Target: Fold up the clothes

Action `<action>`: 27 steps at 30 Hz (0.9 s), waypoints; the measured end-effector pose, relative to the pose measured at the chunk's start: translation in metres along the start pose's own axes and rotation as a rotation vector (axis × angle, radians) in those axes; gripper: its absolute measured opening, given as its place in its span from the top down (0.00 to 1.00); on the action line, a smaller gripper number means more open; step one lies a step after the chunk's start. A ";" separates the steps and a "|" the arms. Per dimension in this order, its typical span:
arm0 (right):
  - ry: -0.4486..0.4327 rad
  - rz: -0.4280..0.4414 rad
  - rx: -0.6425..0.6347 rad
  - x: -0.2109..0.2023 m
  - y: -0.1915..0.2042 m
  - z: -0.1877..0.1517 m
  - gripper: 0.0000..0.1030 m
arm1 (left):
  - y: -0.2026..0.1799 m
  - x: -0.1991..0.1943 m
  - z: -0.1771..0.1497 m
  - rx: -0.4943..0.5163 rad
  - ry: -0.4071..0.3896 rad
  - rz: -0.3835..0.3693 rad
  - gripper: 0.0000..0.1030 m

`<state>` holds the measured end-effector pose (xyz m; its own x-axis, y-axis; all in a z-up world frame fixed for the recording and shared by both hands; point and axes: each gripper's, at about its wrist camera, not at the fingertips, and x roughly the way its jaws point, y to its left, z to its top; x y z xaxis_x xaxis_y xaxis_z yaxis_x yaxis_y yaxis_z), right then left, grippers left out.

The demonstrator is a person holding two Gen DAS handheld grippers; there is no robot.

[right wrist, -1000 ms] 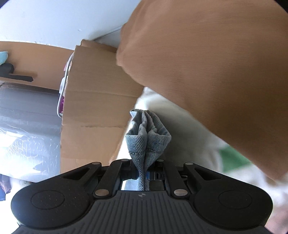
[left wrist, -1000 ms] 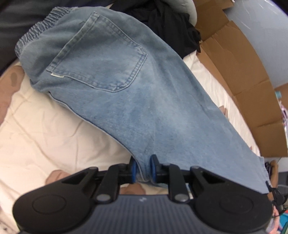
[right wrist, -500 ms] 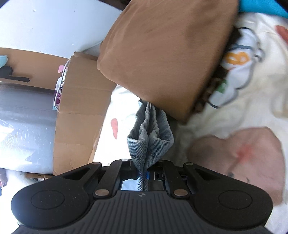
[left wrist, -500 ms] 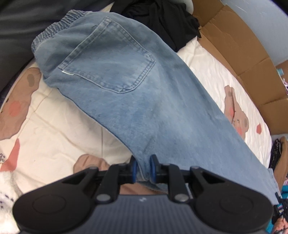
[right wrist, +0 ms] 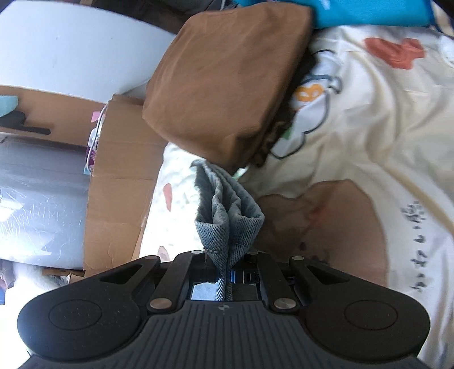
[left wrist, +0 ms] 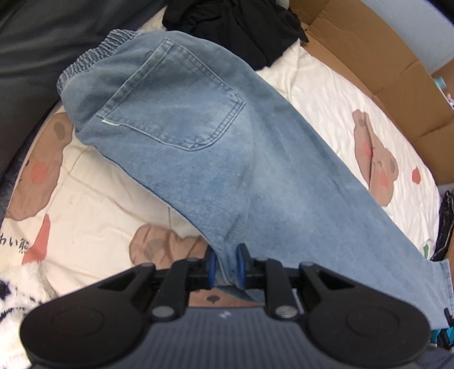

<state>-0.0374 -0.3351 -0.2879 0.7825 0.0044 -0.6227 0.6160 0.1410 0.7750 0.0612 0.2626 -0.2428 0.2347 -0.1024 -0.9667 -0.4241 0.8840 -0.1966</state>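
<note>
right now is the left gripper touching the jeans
Touching. In the left wrist view the left gripper is shut on the jeans, blue pads pressing a fold at the edge.

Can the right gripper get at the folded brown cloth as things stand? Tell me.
Probably not yet. The brown cloth lies open just ahead, but the right gripper is shut on a bunched end of the jeans and would have to let go first.

The jeans are faded light blue denim with paler stitching round the back pocket. The bed sheet beneath is cream, printed with brown bears that have pink cheeks and with small red shapes. A black garment lies at its far end, tan cardboard lines one side, and a folded brown cloth lies by a bright blue one.
</note>
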 end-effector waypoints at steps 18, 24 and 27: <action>-0.027 -0.107 0.032 -0.046 -0.075 -0.006 0.94 | 0.009 0.025 -0.006 0.011 0.050 0.010 0.84; -0.030 -0.165 0.088 -0.025 -0.099 -0.005 0.94 | 0.006 0.041 -0.004 0.011 0.067 0.040 0.84; -0.023 -0.193 0.109 -0.014 -0.109 -0.003 0.94 | 0.008 0.051 -0.003 0.004 0.076 0.058 0.84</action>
<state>-0.1163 -0.3471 -0.3640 0.6501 -0.0349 -0.7590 0.7598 0.0296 0.6495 0.0670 0.2626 -0.2939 0.1428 -0.0851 -0.9861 -0.4313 0.8914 -0.1394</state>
